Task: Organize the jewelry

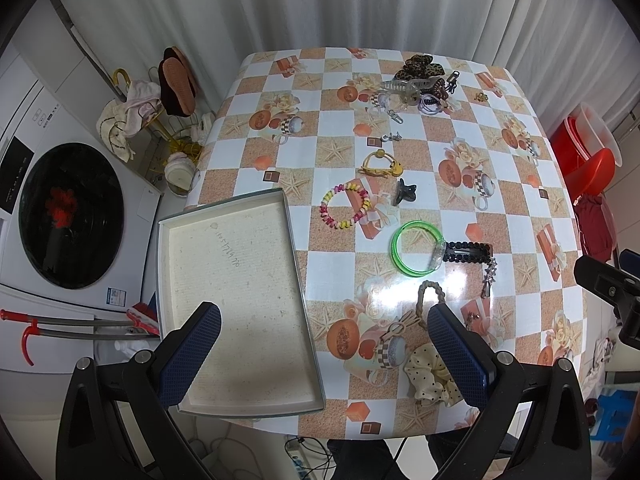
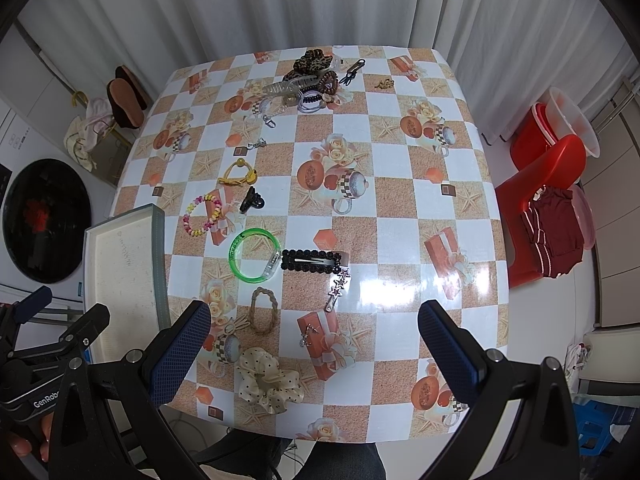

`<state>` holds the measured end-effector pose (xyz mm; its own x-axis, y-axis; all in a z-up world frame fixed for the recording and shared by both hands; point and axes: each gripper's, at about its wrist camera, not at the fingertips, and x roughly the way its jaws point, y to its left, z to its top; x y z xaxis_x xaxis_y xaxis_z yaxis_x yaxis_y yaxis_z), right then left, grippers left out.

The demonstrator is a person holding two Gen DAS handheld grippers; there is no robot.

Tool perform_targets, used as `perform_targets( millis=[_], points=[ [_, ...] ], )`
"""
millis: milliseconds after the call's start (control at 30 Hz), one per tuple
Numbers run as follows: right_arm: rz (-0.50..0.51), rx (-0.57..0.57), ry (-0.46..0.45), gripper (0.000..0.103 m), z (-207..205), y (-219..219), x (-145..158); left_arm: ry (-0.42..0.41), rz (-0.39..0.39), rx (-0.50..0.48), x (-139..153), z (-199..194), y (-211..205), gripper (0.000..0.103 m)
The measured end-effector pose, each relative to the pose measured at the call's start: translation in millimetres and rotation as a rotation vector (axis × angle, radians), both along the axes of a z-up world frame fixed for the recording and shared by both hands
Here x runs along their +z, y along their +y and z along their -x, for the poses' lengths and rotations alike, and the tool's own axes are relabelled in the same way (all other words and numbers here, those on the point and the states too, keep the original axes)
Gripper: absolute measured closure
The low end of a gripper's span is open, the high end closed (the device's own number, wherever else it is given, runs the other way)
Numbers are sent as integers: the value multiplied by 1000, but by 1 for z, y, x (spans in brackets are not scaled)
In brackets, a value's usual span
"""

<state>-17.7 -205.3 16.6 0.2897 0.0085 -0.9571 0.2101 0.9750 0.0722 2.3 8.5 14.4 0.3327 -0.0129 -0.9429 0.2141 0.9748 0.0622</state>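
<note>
With the left gripper (image 1: pixel 324 312) spread wide and holding nothing, poised over the near end of the shallow grey-rimmed cardboard tray (image 1: pixel 232 280). Same for the right gripper (image 2: pixel 314 308): gaping, empty, above the near table edge.

Judged as barely begun, if at all. Nothing lay inside the tray; every piece was out on the checked orange-and-white oilcloth (image 2: pixel 400 200), to the right of the tray.

Counted singly:
- one translucent green plastic bangle (image 2: pixel 253 255)
- one black beaded snap clip (image 2: pixel 312 261), touching the bangle
- one silver star-studded clip (image 2: pixel 338 288)
- one braided beige hair loop (image 2: pixel 264 310)
- one cream polka-dot scrunchie (image 2: pixel 268 386)
- one multicoloured spiral bracelet (image 2: pixel 203 216)
- one small black claw clip (image 2: pixel 251 200)
- one yellow beaded hair tie (image 2: pixel 238 174)

Far heap (image 2: pixel 310 78) of leopard-print, clear and dark pieces too tangled to count.
</note>
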Motion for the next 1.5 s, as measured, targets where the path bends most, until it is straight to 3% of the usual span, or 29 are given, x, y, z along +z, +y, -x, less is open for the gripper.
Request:
perform_targets(
  millis=[367,633,1033,1500],
  points=[
    [-6,-7,17,0,2,6,-8,31,-8,-7,-9,8,6,0],
    [-28,-35,67,0,4,-9,-30,93,-14,-17,-36,-5,-8,0],
    [-97,-125,212,0,7,-43,-110,187,3,-42,-104,-38,-43,0],
    [-139,-191,271,0,-13,-44,-186,196,21,1,-171,-85,-64,0]
  ],
)
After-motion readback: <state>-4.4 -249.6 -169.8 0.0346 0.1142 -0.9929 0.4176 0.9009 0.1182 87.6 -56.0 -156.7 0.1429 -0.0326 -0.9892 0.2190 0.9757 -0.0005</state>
